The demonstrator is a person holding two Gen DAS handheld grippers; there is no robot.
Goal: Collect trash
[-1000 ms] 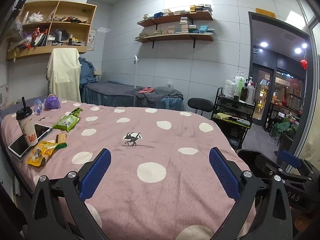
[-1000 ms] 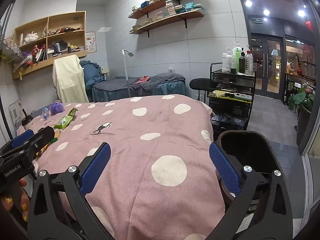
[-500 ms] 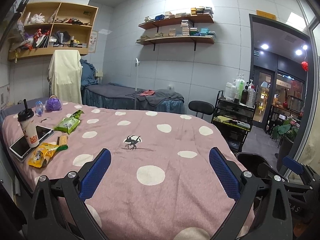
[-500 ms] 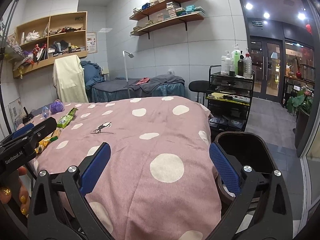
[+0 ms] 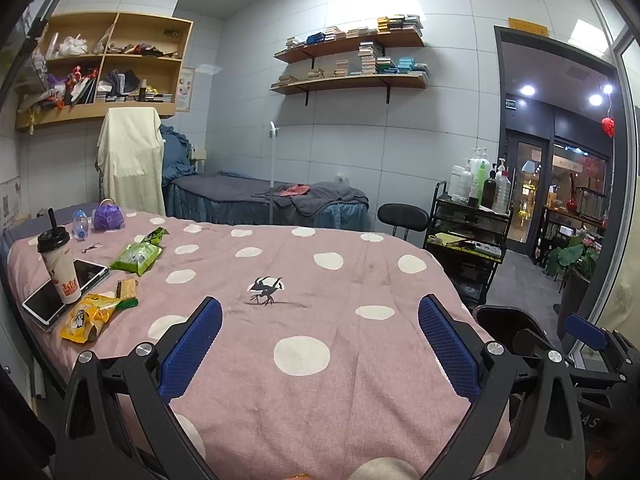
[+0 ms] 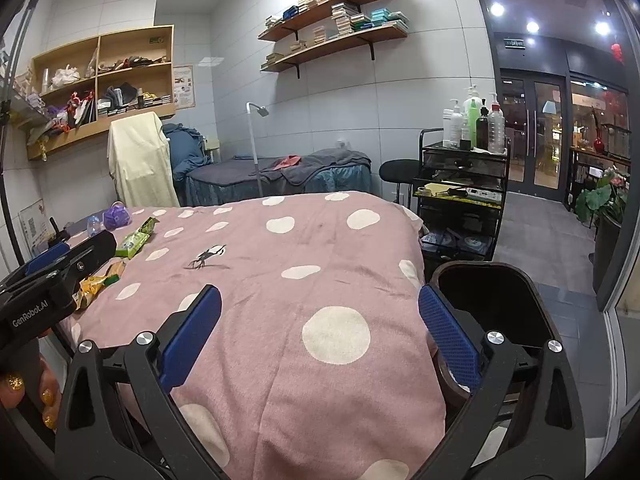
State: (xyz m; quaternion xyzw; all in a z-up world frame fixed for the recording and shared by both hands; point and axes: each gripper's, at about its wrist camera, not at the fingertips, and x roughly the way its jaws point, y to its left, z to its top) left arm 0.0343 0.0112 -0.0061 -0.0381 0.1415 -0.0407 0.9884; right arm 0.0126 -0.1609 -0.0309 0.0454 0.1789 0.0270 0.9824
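Note:
Trash lies at the left side of the pink dotted bed (image 5: 320, 280): a yellow snack bag (image 5: 90, 316), a small orange-green wrapper (image 5: 127, 294), a green snack bag (image 5: 138, 254) and a drink cup with a straw (image 5: 60, 268). The green bag (image 6: 134, 240) and the yellow bag (image 6: 94, 284) also show in the right wrist view. A dark bin (image 6: 492, 312) stands at the bed's right edge. My left gripper (image 5: 320, 344) is open and empty above the bed's near end. My right gripper (image 6: 320, 332) is open and empty, beside the bin.
A tablet (image 5: 66, 286) lies under the cup. A purple pouch (image 5: 107, 216) and a small bottle (image 5: 80, 226) sit at the far left. A black cart with bottles (image 5: 468, 236) and a stool (image 5: 402, 216) stand right of the bed. Another bed (image 5: 264, 200) is behind.
Both grippers have drawn back and risen slightly, so the bed looks a little farther away. Both stay open and nothing on the bed has moved.

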